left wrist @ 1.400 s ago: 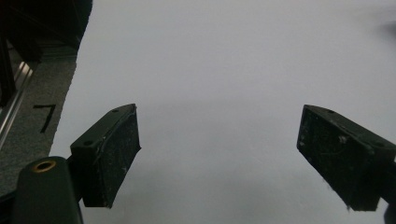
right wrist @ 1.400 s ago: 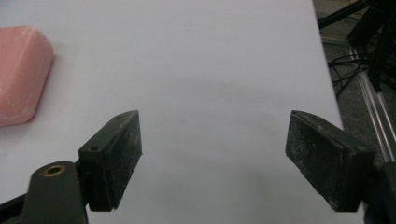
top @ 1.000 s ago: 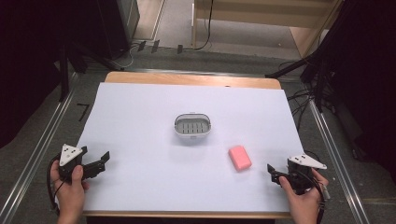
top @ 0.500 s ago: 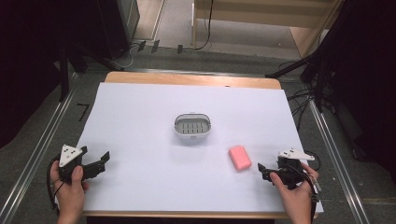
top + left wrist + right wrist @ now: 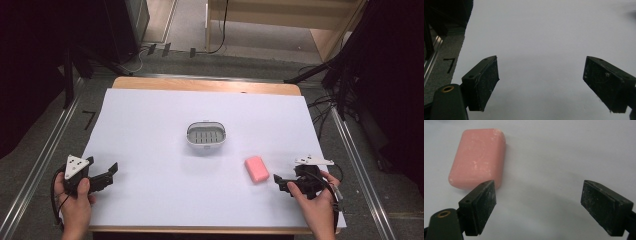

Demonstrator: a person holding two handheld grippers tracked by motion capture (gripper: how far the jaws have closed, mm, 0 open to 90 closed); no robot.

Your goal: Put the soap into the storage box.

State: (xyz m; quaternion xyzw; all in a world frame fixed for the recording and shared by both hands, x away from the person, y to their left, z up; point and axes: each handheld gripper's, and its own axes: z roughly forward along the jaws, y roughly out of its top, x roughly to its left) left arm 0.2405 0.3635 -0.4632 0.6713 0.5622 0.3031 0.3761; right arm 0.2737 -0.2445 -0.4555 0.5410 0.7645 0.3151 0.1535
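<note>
Right gripper (image 5: 286, 182): black fingers (image 5: 477, 207) spread wide, nothing between them, held low over the white sheet at the near right of the counter (image 5: 205, 85); in the right gripper view the near corner of the soap lies just ahead of the left-hand finger, apart from it. Left gripper (image 5: 102, 176): fingers (image 5: 482, 82) likewise wide apart and empty, over bare white sheet at the near left of the counter, well apart from everything else; a person's hand (image 5: 75, 202) wraps its handle, grey three-cornered plate on top. Soap bar (image 5: 256, 168): pink, rectangular with rounded corners and edges, surface matte with pale scuffs and whitish flecks; lies flat on the sheet, just beside the right gripper and toward the counter's middle from it. Long axis runs roughly from near to far in the high view, slightly slanted, far end leaning left. Soap dish (image 5: 206, 134): grey-white, oval, slatted floor, empty, standing at the counter's centre, well apart from the soap and beyond it to the left. White sheet (image 5: 200, 107): covers most of the wooden counter top.
</note>
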